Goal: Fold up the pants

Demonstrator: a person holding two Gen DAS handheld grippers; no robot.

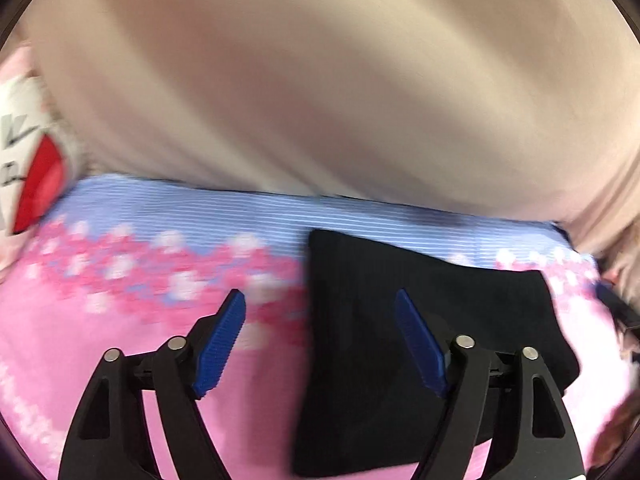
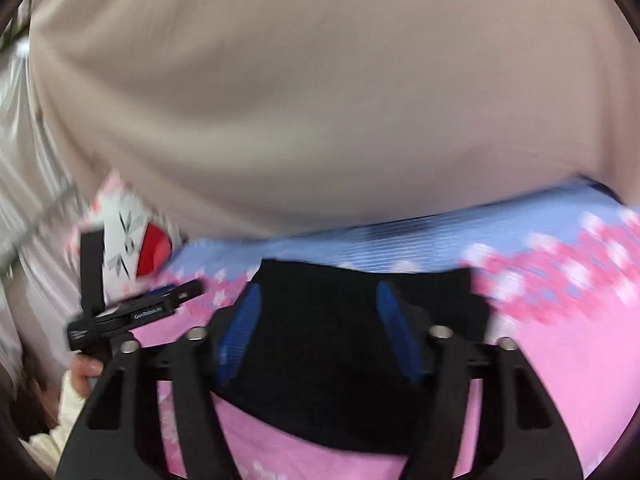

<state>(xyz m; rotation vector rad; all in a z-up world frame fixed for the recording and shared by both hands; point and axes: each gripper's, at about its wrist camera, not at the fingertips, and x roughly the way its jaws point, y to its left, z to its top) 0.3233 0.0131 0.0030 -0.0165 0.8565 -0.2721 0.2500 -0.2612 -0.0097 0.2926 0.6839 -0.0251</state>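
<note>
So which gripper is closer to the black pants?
Right. The right gripper hangs straight over the pants, jaws open around nothing. The left gripper is off their left edge, only one finger over them.

Both fisheye views look forward and steeply down along their own blue-padded fingers, close above a pink floral cover (image 1: pixel 120 360). The left wrist view has the folded black pants (image 1: pixel 400 320) in its lower right; the right wrist view centres them (image 2: pixel 320 320). Both share the beige backdrop (image 1: pixel 320 80) filling the upper frame.
</note>
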